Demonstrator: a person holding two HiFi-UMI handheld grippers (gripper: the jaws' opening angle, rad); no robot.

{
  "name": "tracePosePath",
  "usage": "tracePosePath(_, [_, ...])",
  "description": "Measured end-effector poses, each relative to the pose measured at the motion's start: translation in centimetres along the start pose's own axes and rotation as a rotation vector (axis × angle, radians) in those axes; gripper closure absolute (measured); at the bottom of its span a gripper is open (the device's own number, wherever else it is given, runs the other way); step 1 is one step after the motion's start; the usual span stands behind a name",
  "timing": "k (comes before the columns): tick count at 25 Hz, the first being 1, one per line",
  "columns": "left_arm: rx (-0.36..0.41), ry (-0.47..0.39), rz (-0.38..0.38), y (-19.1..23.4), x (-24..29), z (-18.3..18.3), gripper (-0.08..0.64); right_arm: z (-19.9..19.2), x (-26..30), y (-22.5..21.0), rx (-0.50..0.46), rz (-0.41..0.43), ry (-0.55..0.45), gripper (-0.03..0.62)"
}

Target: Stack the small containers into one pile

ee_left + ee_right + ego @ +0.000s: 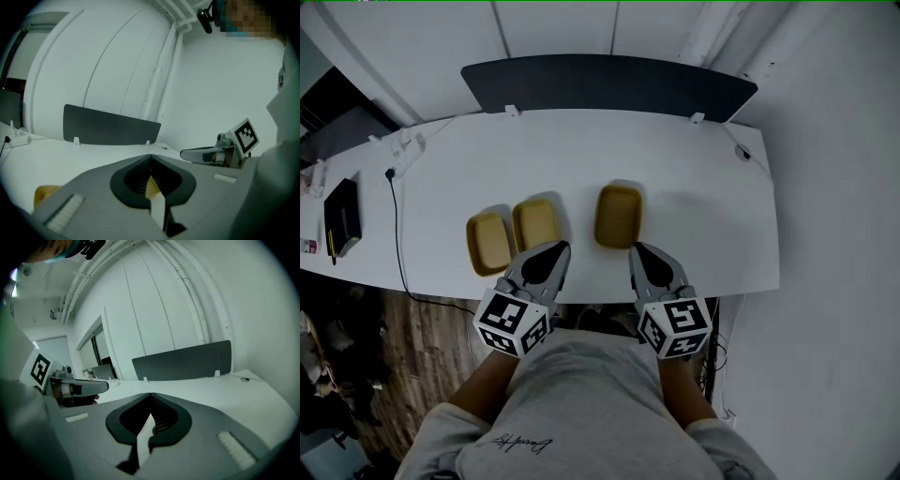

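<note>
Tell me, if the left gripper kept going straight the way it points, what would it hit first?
Probably the middle yellow container: the left gripper tilts down toward it, and yellow shows straight ahead between its jaws. Depth is unclear, so it might meet the white table first.

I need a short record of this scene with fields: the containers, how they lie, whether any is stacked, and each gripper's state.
containers: left container, middle container, right container, all yellow
layout: a row on the white table; right container stands apart from the other two
stacked: none yet
left gripper: jaws together, holds nothing
right gripper: jaws together, holds nothing
behind: dark panel
</note>
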State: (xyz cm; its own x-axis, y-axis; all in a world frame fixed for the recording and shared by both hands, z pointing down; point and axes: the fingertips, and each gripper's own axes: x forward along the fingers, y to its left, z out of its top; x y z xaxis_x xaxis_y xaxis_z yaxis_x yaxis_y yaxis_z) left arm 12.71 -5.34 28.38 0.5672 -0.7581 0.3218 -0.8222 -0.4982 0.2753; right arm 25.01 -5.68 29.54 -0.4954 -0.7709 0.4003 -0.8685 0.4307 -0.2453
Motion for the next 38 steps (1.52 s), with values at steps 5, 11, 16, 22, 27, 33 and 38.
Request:
tracePosePath(5, [-0.008,0.025,-0.005,0.7,0.9,0.0,0.558,-0.1,0.9,-0.9,0.001,-0.018,0.027,0.577])
tracePosePath(11, [0.0,0.055,-0.021,2.3,2.6,0.0,0.558,-0.7,2.3,-2.3,0.023,-0.069,0.055,0.577])
tracePosePath(16, [0.003,0.092,-0.033,3.7,3.7,-1.0,0.558,-1.9,3.2,-3.8,0.018,-0.119,0.09,0.577])
tracePosePath(22, [0.004,0.113,-0.045,4.1,5.2,-2.2,0.558,-4.2,3.8,-5.8,0.03,-0.17,0.144,0.577])
tracePosePath(27, [-0.002,0.13,-0.07,4.2,6.6,-3.5,0.558,-5.9,4.5,-7.2,0.034,-0.19,0.183,0.577])
tracePosePath(33, [0.001,0.139,-0.077,3.9,7.6,-4.3,0.558,-7.9,5.0,-8.5,0.041,-0.201,0.227,0.577])
tracePosePath(38, [0.001,0.151,-0.076,4.0,8.3,-5.1,0.558,-9.1,5.9,-9.4,0.045,-0.201,0.244,0.575])
